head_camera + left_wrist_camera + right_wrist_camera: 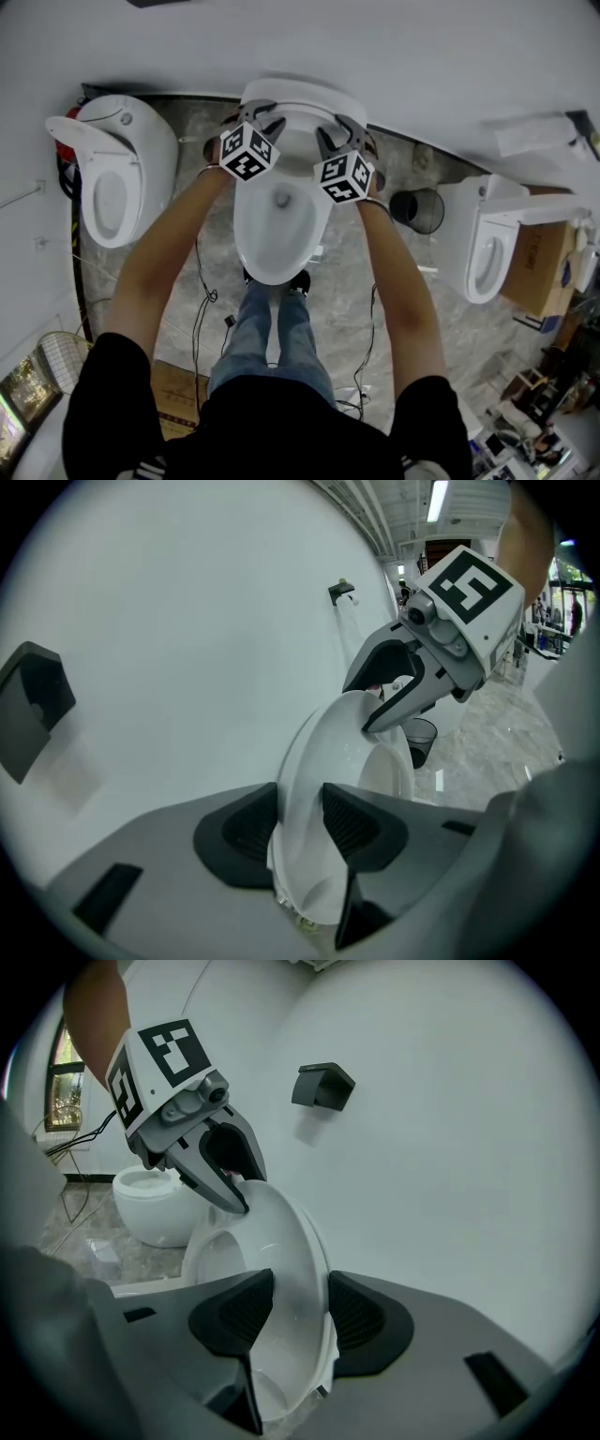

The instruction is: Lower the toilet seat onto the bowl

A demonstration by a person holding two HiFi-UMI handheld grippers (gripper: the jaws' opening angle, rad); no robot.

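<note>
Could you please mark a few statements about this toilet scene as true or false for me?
1. The toilet seat stands raised above the bowl. True.
2. Only the left gripper grips the seat. False: the right gripper is shut on its rim too.
3. A dark bin stands on the floor to the right of the bowl. True.
4. This is the only toilet in view. False: a left toilet and a right toilet flank it.

The left hand-held gripper (265,120) and right hand-held gripper (337,136) seemingly clamp the upright toilet seat (300,94) above the bowl (272,255).
</note>
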